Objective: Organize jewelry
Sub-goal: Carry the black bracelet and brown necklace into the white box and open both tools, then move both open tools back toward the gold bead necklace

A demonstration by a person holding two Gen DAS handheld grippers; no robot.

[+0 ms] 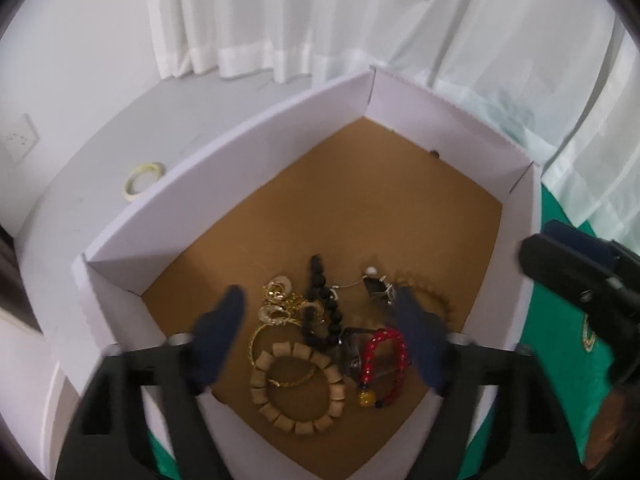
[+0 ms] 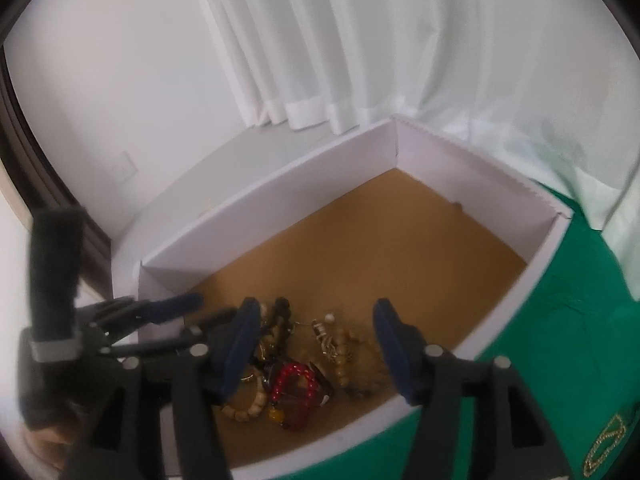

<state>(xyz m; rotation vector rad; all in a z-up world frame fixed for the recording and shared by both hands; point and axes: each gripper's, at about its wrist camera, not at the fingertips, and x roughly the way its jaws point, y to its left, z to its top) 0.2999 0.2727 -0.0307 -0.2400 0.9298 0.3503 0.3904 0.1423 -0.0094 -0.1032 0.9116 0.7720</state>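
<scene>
Both hand-held grippers hang over the near corner of the white cardboard box [image 1: 224, 184], fingers spread wide and holding nothing.

Nearest the left hand-held gripper [image 1: 320, 336], just under its fingertips at about 6 o'clock, lies the wooden bead bracelet [image 1: 298, 390], a flat ring on the brown box floor with a thin gold chain [image 1: 290, 380] crossing its middle. At 5 o'clock from that gripper's centre sits the red bead bracelet [image 1: 384, 360], draped over a dark metal-banded piece [image 1: 354, 354]; its long axis runs roughly 12 to 6, with a yellow bead at the near end. The red bracelet lies close beside the right finger of the left tool.

A little farther in, at 12 o'clock, the black bead strand [image 1: 324, 296] runs 12 to 6, with gold hoops [image 1: 278, 300] at 11 and a silver pendant [image 1: 378, 286] with a small white bead at 1. A tan bead bracelet [image 1: 434, 294] curves off at 2 o'clock.

From the right hand-held gripper [image 2: 316, 344], the same heap lies between its fingers, biased toward the left one, with the red bead bracelet at about 7 o'clock. The left tool looks the better centred over the heap, so I judge it nearer for the next pick.

Far half of the box is bare floor. Beyond, a tape roll [image 1: 143, 180] sits on the white table [image 1: 100, 160] at 10 o'clock, curtains [image 1: 320, 12] behind.
</scene>
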